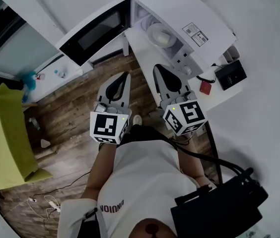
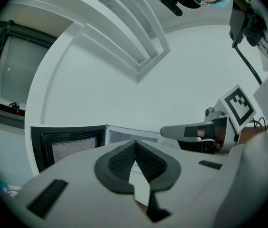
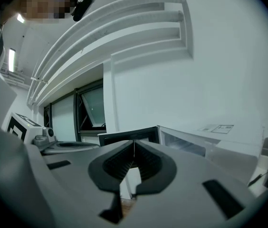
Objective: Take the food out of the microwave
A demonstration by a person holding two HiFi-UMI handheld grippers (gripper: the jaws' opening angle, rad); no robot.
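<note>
The white microwave [image 1: 199, 21] stands on a white counter with its dark-windowed door [image 1: 95, 31] swung wide open to the left. Inside its cavity sits a pale round dish of food [image 1: 161, 35]. My left gripper [image 1: 126, 74] and right gripper [image 1: 158, 67] are side by side in front of the opening, short of the dish, both shut and empty. In the left gripper view the closed jaws [image 2: 135, 142] point at the open door [image 2: 67, 144], with the right gripper [image 2: 193, 131] alongside. In the right gripper view the closed jaws [image 3: 134, 141] face the door [image 3: 124, 136] and the microwave body [image 3: 205, 144].
A black box [image 1: 232, 73] and a small red item [image 1: 205, 87] lie on the counter [image 1: 229, 95] right of the microwave. Left on the wooden floor [image 1: 65, 118] stands a yellow-green seat [image 1: 6, 133], with cables [image 1: 48, 202] near it. A black pack [image 1: 219, 207] hangs at my right side.
</note>
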